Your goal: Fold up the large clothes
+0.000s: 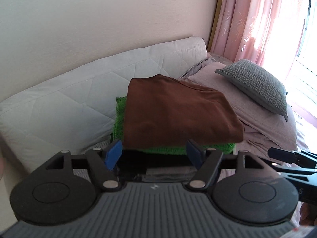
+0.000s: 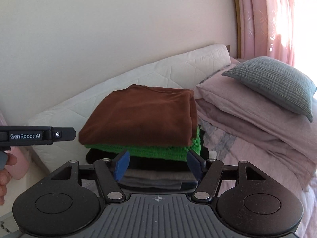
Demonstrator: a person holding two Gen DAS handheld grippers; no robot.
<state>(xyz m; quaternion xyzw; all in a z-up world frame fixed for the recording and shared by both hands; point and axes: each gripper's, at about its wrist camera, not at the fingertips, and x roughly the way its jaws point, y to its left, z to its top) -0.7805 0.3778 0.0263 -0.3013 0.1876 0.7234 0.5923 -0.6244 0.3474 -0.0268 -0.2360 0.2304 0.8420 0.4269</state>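
The folded clothes sit in a stack on the bed [image 2: 247, 158], close to its wall-side edge where the quilted white bolster [image 2: 158, 73] runs along the wall: a brown garment [image 2: 142, 115] lies on top, squared over a green knitted piece [image 2: 158, 150], with a black layer [image 2: 95, 155] and a grey garment [image 2: 154, 178] beneath. Stacking them against the bolster probably keeps the pile from sliding and leaves the rest of the mattress free for spreading large items. The pink pillows [image 2: 257, 109] and the grey checked cushion [image 2: 277, 83] occupy the head end by the curtain, just beside the stack. Both tools hover level with the pile's near side and touch nothing: the left gripper [image 1: 152, 152] has its blue pads [image 1: 114, 152] spread apart and empty, and the right gripper [image 2: 158, 164] is likewise spread and empty. This suggests the brown garment is already folded and placed
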